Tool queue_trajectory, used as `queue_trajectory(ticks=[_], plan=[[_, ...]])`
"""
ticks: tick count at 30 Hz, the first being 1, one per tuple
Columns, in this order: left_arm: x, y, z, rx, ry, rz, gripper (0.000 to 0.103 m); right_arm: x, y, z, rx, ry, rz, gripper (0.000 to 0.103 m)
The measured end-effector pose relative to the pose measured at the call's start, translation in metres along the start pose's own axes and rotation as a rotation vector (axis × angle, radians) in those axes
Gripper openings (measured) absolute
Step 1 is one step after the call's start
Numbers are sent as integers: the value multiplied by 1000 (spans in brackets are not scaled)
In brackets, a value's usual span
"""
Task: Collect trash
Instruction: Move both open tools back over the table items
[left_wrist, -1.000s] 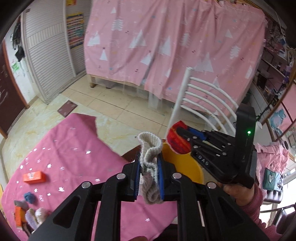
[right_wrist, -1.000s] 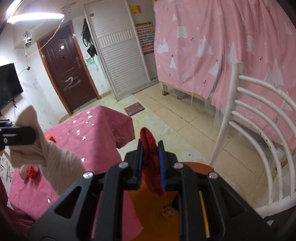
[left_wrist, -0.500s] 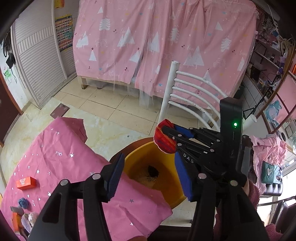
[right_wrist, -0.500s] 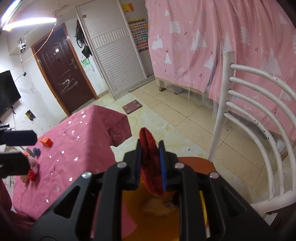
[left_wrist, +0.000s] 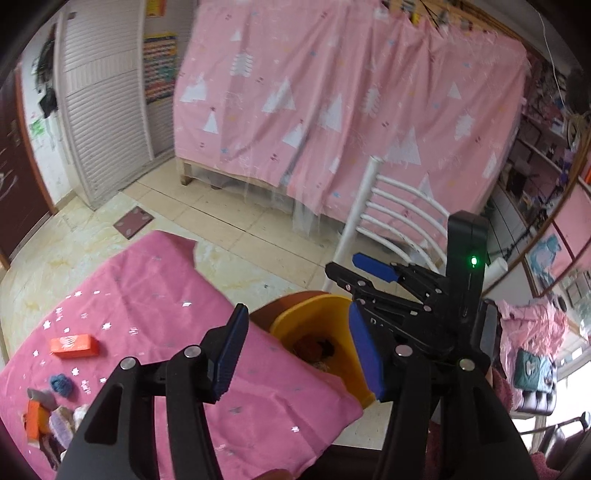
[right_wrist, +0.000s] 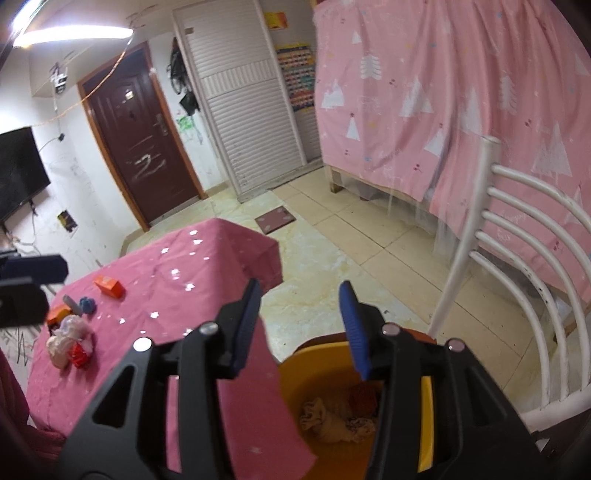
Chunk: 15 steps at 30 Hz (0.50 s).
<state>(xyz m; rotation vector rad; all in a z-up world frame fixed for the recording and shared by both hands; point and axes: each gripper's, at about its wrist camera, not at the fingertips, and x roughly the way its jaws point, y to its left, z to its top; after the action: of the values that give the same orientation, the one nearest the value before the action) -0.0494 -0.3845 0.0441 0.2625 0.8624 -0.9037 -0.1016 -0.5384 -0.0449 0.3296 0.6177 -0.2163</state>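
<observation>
Since both claws opened, 2 rags (right_wrist: 334, 419) lie in bin (right_wrist: 426, 397)

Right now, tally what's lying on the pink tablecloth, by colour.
Orange boxes: 2
Blue ball: 1
Grey piece: 1
Pale fluffy clump, counted as one: 1
Red scrap: 1
Total: 6

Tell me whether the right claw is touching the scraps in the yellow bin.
Apart. The right wrist view shows the right claw open and empty above the yellow bin, with the scraps lying on its floor, clear of the blue pads.
</observation>
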Motion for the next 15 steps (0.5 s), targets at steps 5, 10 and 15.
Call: queue_trajectory(ticks=[5,10,15], plan=[[-27,37,-8,-69,-48,24,49,6,38,6,-56,12,25,42],[-48,69,-18,-120,-79,48,49,10,80,13,-113,13,63,43],[-71,104,-32,-167,-112,85,50,17,128,15,-181,29,115,57]])
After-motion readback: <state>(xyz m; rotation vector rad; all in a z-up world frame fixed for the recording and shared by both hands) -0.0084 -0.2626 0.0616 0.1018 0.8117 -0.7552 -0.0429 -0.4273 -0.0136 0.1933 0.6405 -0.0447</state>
